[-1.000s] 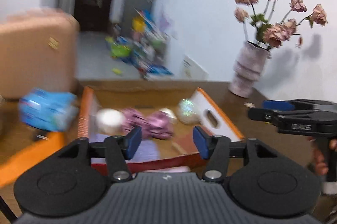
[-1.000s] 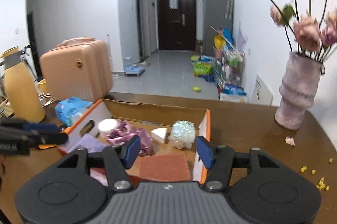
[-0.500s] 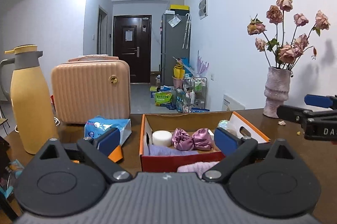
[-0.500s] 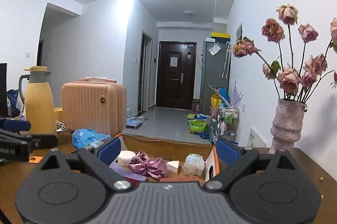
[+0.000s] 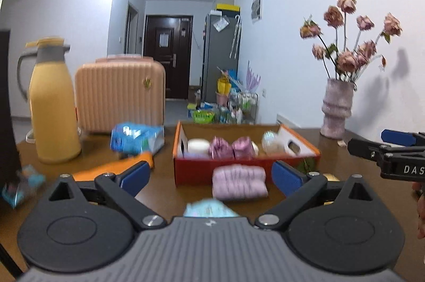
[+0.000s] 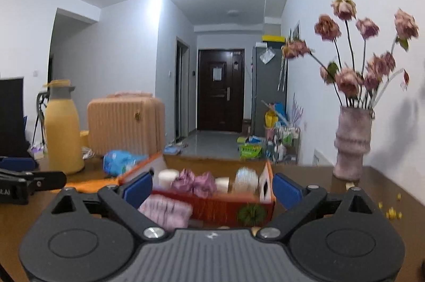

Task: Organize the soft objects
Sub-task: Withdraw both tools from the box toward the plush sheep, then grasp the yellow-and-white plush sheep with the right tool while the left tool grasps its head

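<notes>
Brown table (image 5: 164, 175) — orange box (image 5: 239, 169), pink cloth (image 5: 239, 182) beside.

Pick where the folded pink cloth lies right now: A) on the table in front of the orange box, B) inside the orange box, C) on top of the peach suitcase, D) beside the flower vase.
A: the folded pink cloth lies on the table against the near wall of the orange box, outside it.
</notes>
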The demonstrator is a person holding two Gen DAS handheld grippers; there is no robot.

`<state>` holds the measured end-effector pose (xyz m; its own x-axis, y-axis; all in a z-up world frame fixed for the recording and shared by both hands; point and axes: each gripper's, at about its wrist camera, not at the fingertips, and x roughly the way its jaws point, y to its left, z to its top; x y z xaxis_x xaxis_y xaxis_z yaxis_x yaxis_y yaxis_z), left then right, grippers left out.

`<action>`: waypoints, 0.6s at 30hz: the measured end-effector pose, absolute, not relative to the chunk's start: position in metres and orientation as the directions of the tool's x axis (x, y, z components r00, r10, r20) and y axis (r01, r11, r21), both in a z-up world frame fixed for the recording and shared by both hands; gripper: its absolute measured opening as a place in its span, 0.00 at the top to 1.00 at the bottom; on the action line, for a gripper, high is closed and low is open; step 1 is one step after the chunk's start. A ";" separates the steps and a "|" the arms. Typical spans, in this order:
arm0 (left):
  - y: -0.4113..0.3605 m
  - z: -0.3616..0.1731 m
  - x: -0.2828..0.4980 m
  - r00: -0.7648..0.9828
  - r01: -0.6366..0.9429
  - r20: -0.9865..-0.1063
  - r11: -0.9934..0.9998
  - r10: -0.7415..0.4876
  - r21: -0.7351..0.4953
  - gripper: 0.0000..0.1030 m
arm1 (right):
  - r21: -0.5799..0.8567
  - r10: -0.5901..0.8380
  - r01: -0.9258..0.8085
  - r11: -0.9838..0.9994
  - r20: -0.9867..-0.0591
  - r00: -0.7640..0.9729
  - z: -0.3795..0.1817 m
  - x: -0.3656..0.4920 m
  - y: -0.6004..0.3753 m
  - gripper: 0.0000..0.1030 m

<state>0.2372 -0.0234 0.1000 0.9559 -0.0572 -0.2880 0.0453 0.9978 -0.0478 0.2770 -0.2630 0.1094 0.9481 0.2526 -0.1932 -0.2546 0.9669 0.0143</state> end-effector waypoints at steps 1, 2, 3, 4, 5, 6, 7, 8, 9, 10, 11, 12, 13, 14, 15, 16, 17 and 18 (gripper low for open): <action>-0.024 0.094 0.229 0.954 0.047 -0.294 0.998 -0.058 -0.046 0.03 | 0.021 0.255 -0.256 0.966 -0.203 0.945 0.100 0.268 -0.266 0.06; -0.024 0.087 0.219 0.952 0.046 -0.300 0.998 -0.056 -0.042 0.02 | 0.026 0.255 -0.256 0.966 -0.213 0.943 0.093 0.259 -0.268 0.06; -0.024 0.081 0.212 0.951 0.043 -0.306 0.998 -0.054 -0.042 0.02 | 0.033 0.254 -0.254 0.967 -0.224 0.941 0.085 0.251 -0.271 0.06; -0.024 0.075 0.204 0.948 0.037 -0.315 0.998 -0.049 -0.047 0.02 | 0.041 0.253 -0.251 0.967 -0.233 0.939 0.078 0.242 -0.273 0.06; -0.023 0.069 0.196 0.944 0.030 -0.326 0.998 -0.046 -0.054 0.01 | 0.046 0.253 -0.249 0.967 -0.242 0.937 0.071 0.235 -0.276 0.06; -0.023 0.063 0.188 0.941 0.032 -0.336 0.998 -0.048 -0.052 0.01 | 0.051 0.249 -0.244 0.968 -0.253 0.935 0.065 0.228 -0.278 0.06; -0.023 0.058 0.182 0.937 0.033 -0.345 0.999 -0.046 -0.043 0.01 | 0.056 0.237 -0.230 0.972 -0.269 0.934 0.058 0.218 -0.280 0.06; -0.024 0.053 0.176 0.933 0.024 -0.358 0.999 -0.034 -0.032 0.01 | 0.061 0.225 -0.217 0.974 -0.285 0.932 0.051 0.209 -0.282 0.06; -0.024 0.049 0.170 0.929 0.019 -0.370 0.999 -0.027 -0.025 0.01 | 0.073 0.223 -0.211 0.975 -0.299 0.928 0.044 0.202 -0.286 0.06; -0.025 0.045 0.165 0.922 0.021 -0.385 0.999 -0.029 -0.024 0.00 | 0.094 0.226 -0.206 0.974 -0.319 0.921 0.037 0.195 -0.289 0.06; -0.025 0.041 0.161 0.913 0.032 -0.407 0.999 -0.039 -0.024 0.00 | 0.120 0.231 -0.201 0.972 -0.341 0.911 0.031 0.189 -0.292 0.06; -0.026 0.038 0.160 0.904 0.038 -0.424 0.999 -0.045 -0.024 0.00 | 0.140 0.231 -0.193 0.971 -0.357 0.905 0.026 0.186 -0.294 0.06; -0.028 0.036 0.161 0.897 0.044 -0.440 0.999 -0.050 -0.026 0.00 | 0.155 0.230 -0.184 0.971 -0.376 0.897 0.022 0.185 -0.297 0.06; -0.031 0.035 0.163 0.894 0.053 -0.445 0.998 -0.059 -0.027 0.00 | 0.156 0.228 -0.180 0.971 -0.387 0.894 0.020 0.185 -0.298 0.06; -0.035 0.035 0.167 0.893 0.062 -0.445 0.998 -0.067 -0.026 0.00 | 0.151 0.223 -0.177 0.973 -0.391 0.893 0.020 0.187 -0.299 0.06; -0.039 0.035 0.171 0.894 0.073 -0.441 0.997 -0.076 -0.025 0.00 | 0.145 0.210 -0.165 0.976 -0.392 0.896 0.020 0.190 -0.299 0.07; -0.044 0.035 0.176 0.894 0.086 -0.440 0.996 -0.089 -0.026 0.00 | 0.139 0.195 -0.152 0.979 -0.395 0.898 0.021 0.195 -0.300 0.08; -0.050 0.035 0.181 0.892 0.102 -0.441 0.994 -0.105 -0.030 0.00 | 0.138 0.187 -0.143 0.980 -0.396 0.899 0.022 0.200 -0.301 0.09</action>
